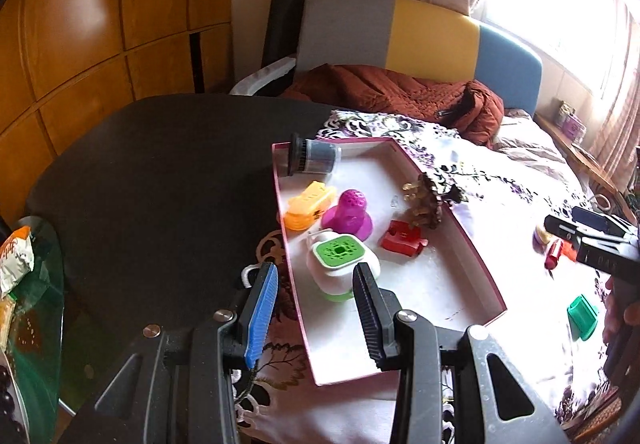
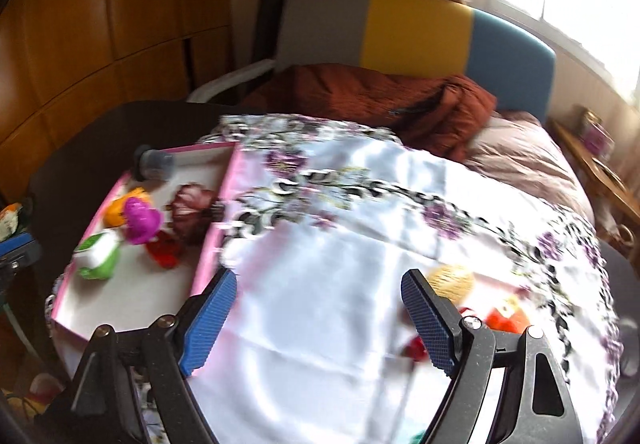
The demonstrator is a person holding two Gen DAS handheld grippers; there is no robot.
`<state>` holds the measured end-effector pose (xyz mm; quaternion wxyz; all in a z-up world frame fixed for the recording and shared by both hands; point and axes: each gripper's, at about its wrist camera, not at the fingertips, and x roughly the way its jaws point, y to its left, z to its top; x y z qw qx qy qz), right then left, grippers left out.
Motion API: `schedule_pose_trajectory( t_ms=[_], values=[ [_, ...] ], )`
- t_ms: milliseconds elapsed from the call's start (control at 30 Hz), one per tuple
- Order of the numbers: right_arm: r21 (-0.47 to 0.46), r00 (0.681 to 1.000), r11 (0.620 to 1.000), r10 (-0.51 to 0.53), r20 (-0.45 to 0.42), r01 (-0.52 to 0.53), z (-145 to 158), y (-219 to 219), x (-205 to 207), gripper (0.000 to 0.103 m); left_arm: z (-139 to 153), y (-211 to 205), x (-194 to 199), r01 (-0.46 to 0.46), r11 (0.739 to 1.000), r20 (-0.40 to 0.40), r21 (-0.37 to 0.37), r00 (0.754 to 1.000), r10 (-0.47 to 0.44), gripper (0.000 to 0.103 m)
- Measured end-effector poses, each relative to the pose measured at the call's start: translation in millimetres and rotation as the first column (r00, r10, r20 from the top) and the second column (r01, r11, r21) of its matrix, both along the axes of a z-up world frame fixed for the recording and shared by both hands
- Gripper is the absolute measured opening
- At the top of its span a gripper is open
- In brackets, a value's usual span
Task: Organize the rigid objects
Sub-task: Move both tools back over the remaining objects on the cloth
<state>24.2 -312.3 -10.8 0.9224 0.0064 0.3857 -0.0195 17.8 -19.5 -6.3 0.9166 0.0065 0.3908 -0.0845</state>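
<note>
The left hand-held gripper point(image 1: 316, 284) hangs over the near left edge of the pink-rimmed tray point(image 1: 472, 244), jaws apart and empty, just short of the white-and-green container point(image 1: 340, 264). Farther in lie an orange piece point(image 1: 306, 203), a magenta cone point(image 1: 348, 213), a red block point(image 1: 402, 238) and, at the far corner, a dark cylinder point(image 1: 314, 159). The right hand-held gripper point(image 1: 600, 240) shows at the surface's right edge, near a green piece point(image 1: 582, 316) on the floral cloth point(image 1: 500, 183).

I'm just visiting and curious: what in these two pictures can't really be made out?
- Right wrist view: motion blur smears the small items on the floral cloth; the right hand-held gripper covers some.
- Left wrist view: window glare washes out the green piece and red item.
- Left wrist view: the picture's left edge cuts off the snack packet.
</note>
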Motion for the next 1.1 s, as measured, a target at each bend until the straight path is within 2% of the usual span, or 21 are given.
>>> schedule_pose_trajectory(
  t_ms=[133, 267, 367, 467, 567, 633, 833, 1033, 1100],
  values=[
    [0.0, 0.989, 0.989, -0.15, 0.006, 0.15, 2, -55, -6, 0.085, 2, -14, 0, 0.05, 0.999, 0.004, 0.007, 0.999, -0.05, 0.039],
    [0.01, 0.941, 0.941, -0.337, 0.02, 0.337, -5, -118, -18, 0.085, 6, -34, 0, 0.11, 0.994, 0.006, 0.006, 0.994, -0.11, 0.039],
    [0.042, 0.875, 0.874, -0.484, 0.013, 0.483, -22, -165, -32, 0.085, 8, -53, 0, 0.168, 0.986, 0.001, 0.007, 0.986, -0.168, 0.039],
    [0.131, 0.79, 0.78, -0.612, -0.041, 0.612, -32, -203, -45, 0.085, 6, -77, -1, 0.234, 0.972, -0.019, 0.013, 0.972, -0.234, 0.039],
    [0.202, 0.751, 0.729, -0.659, -0.05, 0.654, -30, -218, -55, 0.085, 0, -106, -2, 0.307, 0.952, -0.055, 0.006, 0.95, -0.306, 0.039],
    [0.223, 0.748, 0.72, -0.661, -0.066, 0.657, -31, -219, -57, 0.085, -4, -125, -4, 0.354, 0.935, -0.071, 0.006, 0.933, -0.353, 0.039],
    [0.228, 0.757, 0.727, -0.648, -0.086, 0.648, -31, -217, -55, 0.087, -15, -183, 0, 0.472, 0.881, -0.122, -0.003, 0.875, -0.469, 0.039],
    [0.264, 0.745, 0.703, -0.657, -0.114, 0.66, -34, -224, -58, 0.087, -22, -233, 2, 0.56, 0.828, -0.112, 0.018, 0.824, -0.555, 0.039],
    [0.276, 0.739, 0.692, -0.662, -0.123, 0.667, -35, -227, -58, 0.087, -26, -250, 2, 0.596, 0.802, -0.124, 0.022, 0.798, -0.59, 0.039]
  ],
)
